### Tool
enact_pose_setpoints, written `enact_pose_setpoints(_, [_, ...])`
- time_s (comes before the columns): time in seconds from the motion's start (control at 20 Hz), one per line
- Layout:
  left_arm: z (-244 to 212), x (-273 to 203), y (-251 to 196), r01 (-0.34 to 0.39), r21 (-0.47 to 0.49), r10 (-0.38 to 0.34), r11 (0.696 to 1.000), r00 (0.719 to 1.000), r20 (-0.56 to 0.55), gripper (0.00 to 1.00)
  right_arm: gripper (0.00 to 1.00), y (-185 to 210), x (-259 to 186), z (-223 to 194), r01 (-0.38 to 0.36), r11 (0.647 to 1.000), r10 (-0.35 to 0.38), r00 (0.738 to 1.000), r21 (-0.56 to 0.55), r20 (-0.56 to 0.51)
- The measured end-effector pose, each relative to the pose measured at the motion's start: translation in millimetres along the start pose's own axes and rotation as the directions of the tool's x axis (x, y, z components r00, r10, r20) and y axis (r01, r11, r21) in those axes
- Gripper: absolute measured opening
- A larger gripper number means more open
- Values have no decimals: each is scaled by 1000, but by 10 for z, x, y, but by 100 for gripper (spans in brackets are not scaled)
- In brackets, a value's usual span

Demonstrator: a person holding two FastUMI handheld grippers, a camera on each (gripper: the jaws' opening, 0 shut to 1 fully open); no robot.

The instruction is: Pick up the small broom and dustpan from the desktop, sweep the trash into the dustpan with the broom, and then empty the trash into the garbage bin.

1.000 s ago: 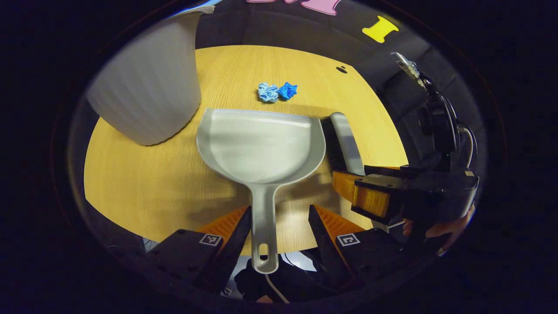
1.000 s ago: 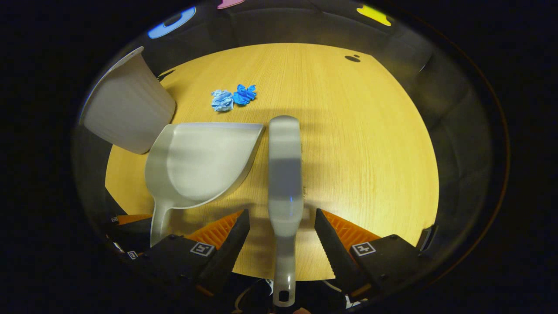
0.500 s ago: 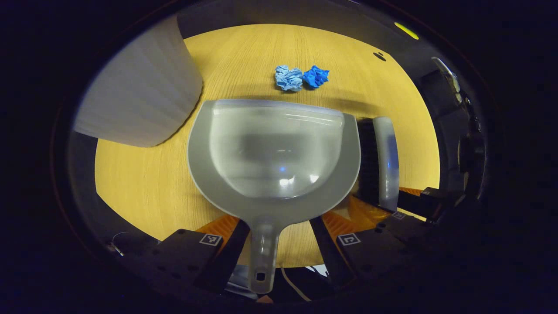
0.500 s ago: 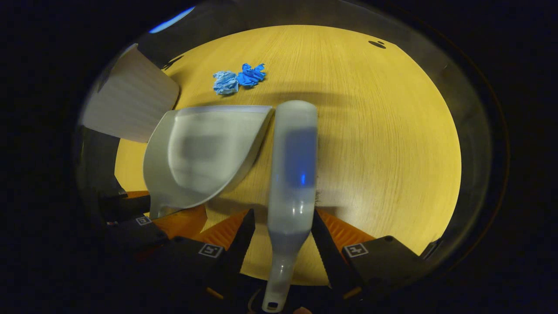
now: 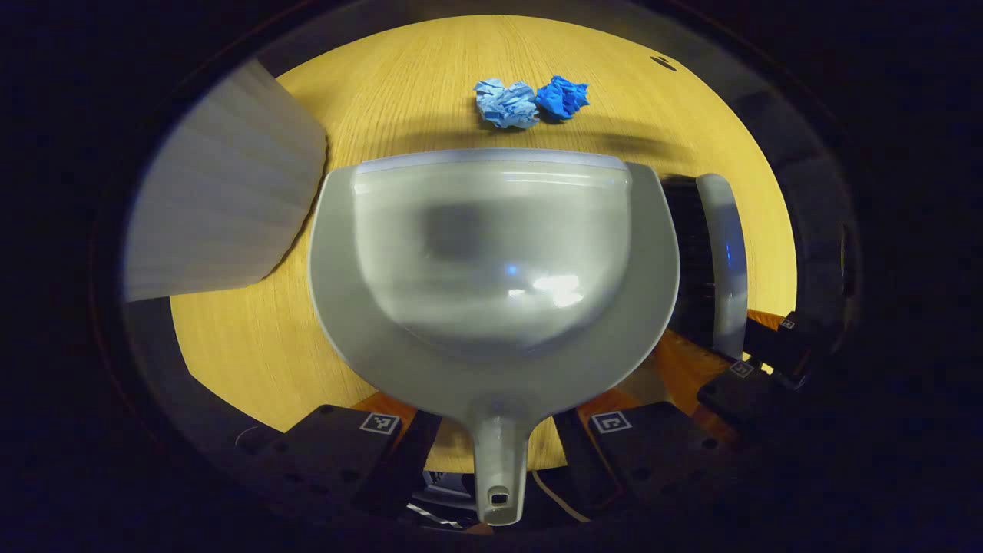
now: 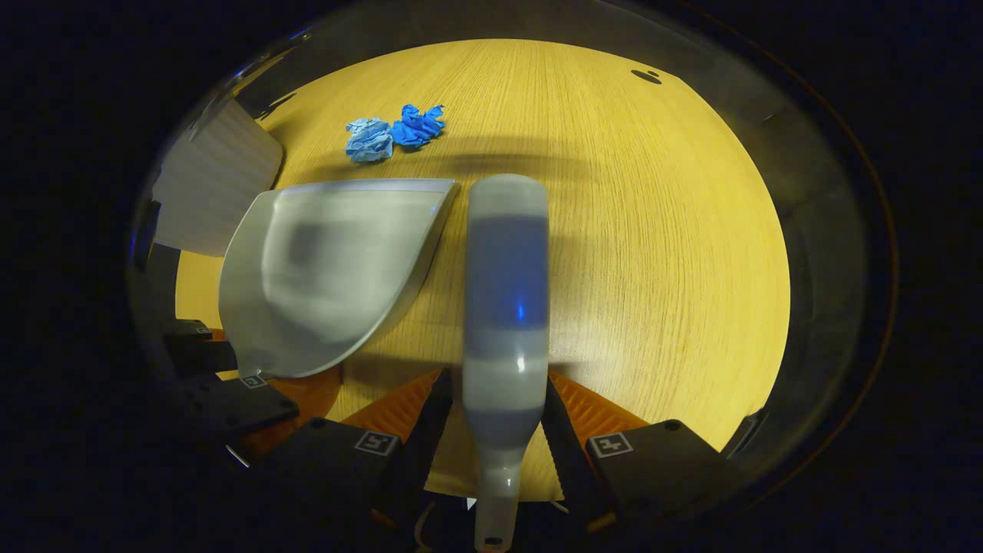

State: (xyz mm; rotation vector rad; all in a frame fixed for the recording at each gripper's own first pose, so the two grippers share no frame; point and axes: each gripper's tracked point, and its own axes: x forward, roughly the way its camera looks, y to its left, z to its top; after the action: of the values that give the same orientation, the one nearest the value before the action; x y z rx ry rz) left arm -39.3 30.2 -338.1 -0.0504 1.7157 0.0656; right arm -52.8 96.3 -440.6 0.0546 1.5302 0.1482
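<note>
1. The left gripper (image 5: 495, 430) sits low, its fingers close on either side of the dustpan's handle (image 5: 499, 468), apparently touching it.
2. The right gripper (image 6: 491, 418) has its fingers pressed against the broom's handle (image 6: 495, 476).

Bare tabletop (image 6: 660, 253) lies open right of the broom (image 6: 507, 284). The garbage bin (image 5: 223, 215) blocks the left, just beside the dustpan (image 5: 491, 269).

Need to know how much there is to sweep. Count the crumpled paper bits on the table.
2. A light blue wad and a darker blue wad lie touching on the table, just beyond the dustpan lip. Others could be hidden behind the dustpan or bin.
</note>
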Motion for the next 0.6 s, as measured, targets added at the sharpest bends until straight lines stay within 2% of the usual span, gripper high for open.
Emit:
enact_pose_setpoints(0.1, [3, 3, -39, 4, -28, -4, 1000, 1000, -1, 68, 58, -37, -16, 16, 2, 1000, -2, 1000, 16, -4])
enact_pose_setpoints(0.15, [9, 3, -61, 9, -45, -8, 999, 1000, 12, 65, 62, -44, -1, 10, -5, 1000, 5, 1000, 19, -8])
enact_pose_setpoints(0.2, [9, 9, -90, 13, -43, -12, 999, 1000, 18, 45, 51, -39, -7, 10, -22, 1000, 22, 1000, 13, -19])
enact_pose_setpoints(0.25, [6, -1, -68, 11, -7, -11, 1000, 1000, 27, 35, 53, -61, 3, 10, -34, 999, 34, 999, 0, -23])
enact_pose_setpoints(0.3, [9, 8, -55, 12, 19, -13, 1000, 999, 34, 31, 48, -58, -24, -4, -48, 999, 48, 998, 6, -32])
enact_pose_setpoints(0.35, [1, 17, -46, 15, 40, -17, 999, 999, 35, 30, 39, -57, -14, 7, -61, 998, 61, 997, 13, -37])
enact_pose_setpoints(0.5, [-14, 12, -25, 43, 82, -49, 996, 996, 73, 29, 39, -74, -20, 28, -85, 991, 92, 994, 102, -61])
enact_pose_setpoints(0.55, [-39, 13, -16, 61, 103, -69, 993, 995, 79, 29, 49, -61, -11, -2, -102, 989, 111, 990, 109, -82])
enact_pose_setpoints(0.6, [-95, 11, 16, 69, 120, -79, 990, 994, 77, 28, 41, -41, -35, -78, -120, 988, 133, 983, 101, -128])
